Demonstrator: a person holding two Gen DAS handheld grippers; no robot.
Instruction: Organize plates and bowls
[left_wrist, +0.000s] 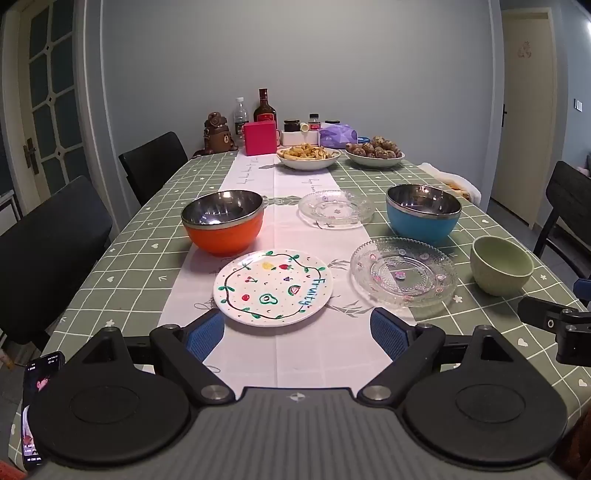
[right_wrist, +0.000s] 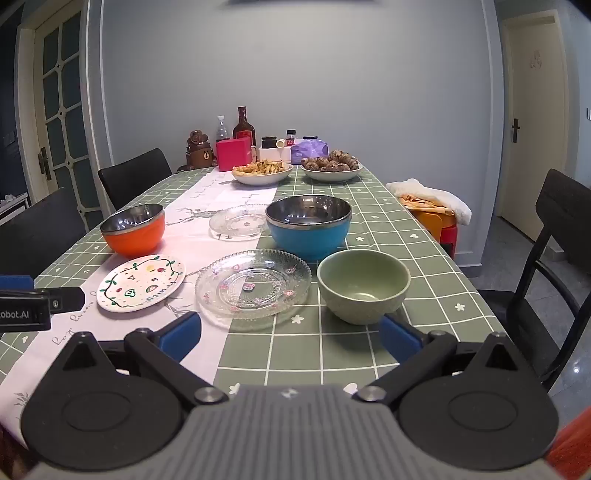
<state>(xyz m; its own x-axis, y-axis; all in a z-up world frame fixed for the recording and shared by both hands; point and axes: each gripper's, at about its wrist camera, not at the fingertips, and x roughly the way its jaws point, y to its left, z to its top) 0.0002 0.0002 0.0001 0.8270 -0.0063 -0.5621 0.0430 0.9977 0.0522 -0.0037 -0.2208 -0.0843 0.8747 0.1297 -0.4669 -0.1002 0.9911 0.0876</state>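
Note:
A white fruit-painted plate (left_wrist: 273, 288) (right_wrist: 141, 282) lies just ahead of my left gripper (left_wrist: 297, 334), whose blue pads stand wide open with nothing between them. To its right sits a large glass plate (left_wrist: 403, 277) (right_wrist: 253, 287), then a pale green bowl (left_wrist: 501, 270) (right_wrist: 364, 285). Behind them are an orange bowl (left_wrist: 223, 221) (right_wrist: 133, 229), a small glass plate (left_wrist: 335, 208) (right_wrist: 238, 222) and a blue bowl (left_wrist: 424, 214) (right_wrist: 308, 226). My right gripper (right_wrist: 291, 336) hovers open in front of the green bowl and the large glass plate, holding nothing.
Two white dishes of food (left_wrist: 308, 157) (left_wrist: 375, 153) stand far back, with bottles, jars and a pink box (left_wrist: 259, 137) behind them. Black chairs (left_wrist: 44, 254) line the left side; another chair (right_wrist: 550, 266) is on the right. A phone (left_wrist: 37, 406) lies at the near left edge.

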